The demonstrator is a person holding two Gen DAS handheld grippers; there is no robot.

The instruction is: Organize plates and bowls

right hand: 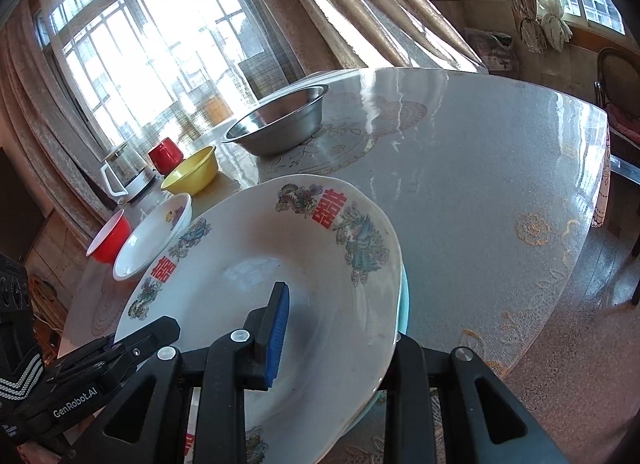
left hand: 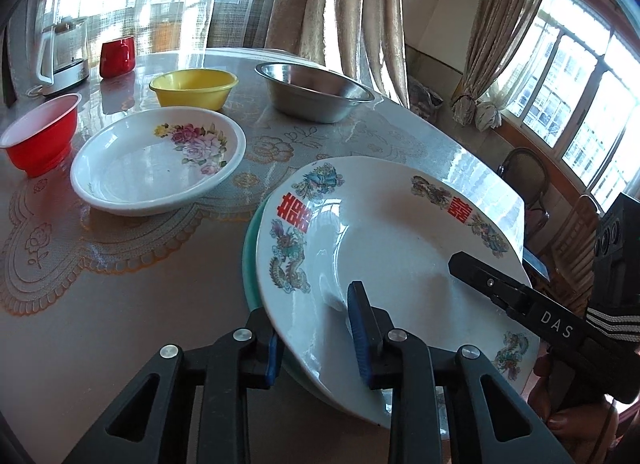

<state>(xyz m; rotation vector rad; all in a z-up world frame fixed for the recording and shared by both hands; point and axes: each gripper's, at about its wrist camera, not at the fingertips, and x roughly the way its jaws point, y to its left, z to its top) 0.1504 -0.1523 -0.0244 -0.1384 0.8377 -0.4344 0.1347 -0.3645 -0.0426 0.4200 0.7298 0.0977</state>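
Observation:
A large white plate with dragon prints and red characters [left hand: 396, 240] lies on a teal plate [left hand: 250, 276] at the near table edge. My left gripper [left hand: 316, 334] straddles the left rims of both plates, one finger under, one inside. My right gripper [right hand: 340, 332] straddles the right rims of the same stack [right hand: 256, 264]; its finger also shows in the left wrist view [left hand: 480, 276]. A white flowered plate [left hand: 160, 159], a red bowl [left hand: 40, 133], a yellow bowl [left hand: 192, 87] and a steel bowl [left hand: 316, 91] stand further back.
A red mug [left hand: 117, 56] and a glass kettle [left hand: 64, 55] stand at the far left of the round table [left hand: 120, 304]. Curtains and windows lie behind. A chair [right hand: 620, 75] stands to the right of the table.

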